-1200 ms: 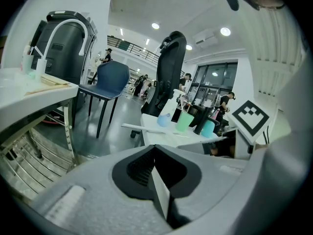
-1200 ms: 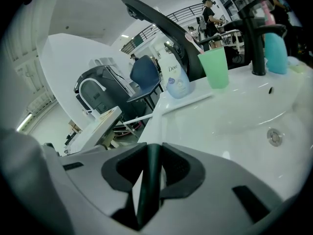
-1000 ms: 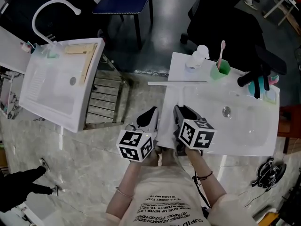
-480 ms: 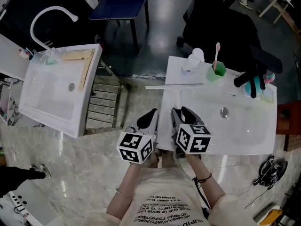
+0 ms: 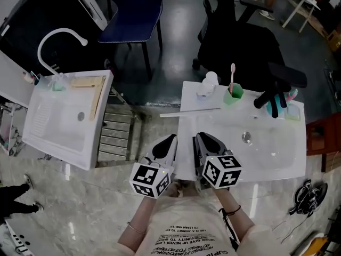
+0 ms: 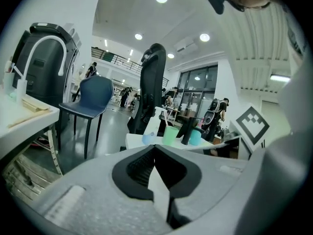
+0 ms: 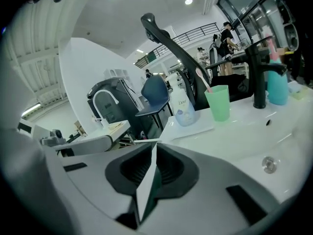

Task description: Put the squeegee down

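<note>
Squeegee (image 5: 189,111): probably the thin white bar lying flat at the upper-left corner of the right basin (image 5: 277,156). It is too slim in the head view to be sure, and neither claw holds it.
Where it rests: on the basin's flat surface, just below the bottle (image 5: 208,84), with its left end sticking out past the basin edge.
Direction from the claws: above both claw tips in the head view, apart from them.
Long axis: left to right across the frame, rising slightly to the right, so it runs crosswise to the way both claws point.
Nearer hand: by my judgement the right, by a little, since it sits over the same surface.
Left claw (image 5: 171,138): jaws together at the tips, nothing between them, off the basin's left edge.
Right claw (image 5: 198,137): jaws have just been closing and now meet at the tips, with nothing between them.
Task reading: the bar looks already set down, with both claws empty.
Count, squeegees: one.
Count, claws: two.
Count, basins: two, the other being the left basin (image 5: 53,121) at the frame's left, well apart.
Count, taps: two, a white tap (image 5: 58,36) on the left basin and a black tap (image 5: 269,97) on the right.
Count, cups: one green cup (image 5: 233,93) holding one toothbrush (image 5: 232,73), and one teal container (image 7: 277,84) beside the black tap.
Count, chairs: one blue chair (image 5: 133,9) and one black chair (image 5: 240,47), both in the upper frame.
</note>
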`<state>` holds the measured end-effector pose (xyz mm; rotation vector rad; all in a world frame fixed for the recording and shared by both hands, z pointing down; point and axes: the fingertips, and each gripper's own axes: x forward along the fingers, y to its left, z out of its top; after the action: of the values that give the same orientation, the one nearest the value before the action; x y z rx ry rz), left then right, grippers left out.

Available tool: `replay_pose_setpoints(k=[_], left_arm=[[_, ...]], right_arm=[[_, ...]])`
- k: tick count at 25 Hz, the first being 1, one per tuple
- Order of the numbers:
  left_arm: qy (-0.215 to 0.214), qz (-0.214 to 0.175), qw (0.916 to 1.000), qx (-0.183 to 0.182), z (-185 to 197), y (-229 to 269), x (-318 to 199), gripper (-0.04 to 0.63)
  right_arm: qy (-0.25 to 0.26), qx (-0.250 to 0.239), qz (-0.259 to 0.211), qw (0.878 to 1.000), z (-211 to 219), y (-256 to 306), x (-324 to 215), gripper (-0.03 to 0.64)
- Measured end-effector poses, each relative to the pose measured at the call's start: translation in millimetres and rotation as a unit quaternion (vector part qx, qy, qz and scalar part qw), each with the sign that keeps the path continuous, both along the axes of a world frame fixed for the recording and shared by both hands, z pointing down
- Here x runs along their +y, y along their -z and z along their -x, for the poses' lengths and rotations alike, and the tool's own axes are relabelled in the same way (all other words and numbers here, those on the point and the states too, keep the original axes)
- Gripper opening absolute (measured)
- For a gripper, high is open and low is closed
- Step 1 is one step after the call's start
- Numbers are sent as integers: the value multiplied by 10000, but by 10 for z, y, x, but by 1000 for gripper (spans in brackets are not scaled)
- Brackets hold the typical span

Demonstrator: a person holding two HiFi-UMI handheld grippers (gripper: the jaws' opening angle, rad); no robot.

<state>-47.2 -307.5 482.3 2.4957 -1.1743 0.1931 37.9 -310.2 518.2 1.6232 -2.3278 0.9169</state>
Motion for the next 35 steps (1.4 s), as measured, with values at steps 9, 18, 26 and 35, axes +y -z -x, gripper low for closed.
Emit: replay_pose_setpoints(k=[9, 18, 26, 35], left_arm=[[-276, -601, 9978, 102, -68, 358, 9, 22], [-301, -1056, 9937, 226, 9, 645, -40, 22], [-147, -1278, 9914, 238, 158, 794, -129, 21], [107, -1368, 9902, 248, 306, 826, -204, 21]], right_arm=[[68, 14, -968, 9953, -156, 562, -55, 5], [-36, -190, -1427, 9896, -332, 925, -38, 5], [-265, -385, -1672, 9848, -528, 1111, -18, 5], [-469, -359, -1837, 9812, -718, 1134, -8, 4]])
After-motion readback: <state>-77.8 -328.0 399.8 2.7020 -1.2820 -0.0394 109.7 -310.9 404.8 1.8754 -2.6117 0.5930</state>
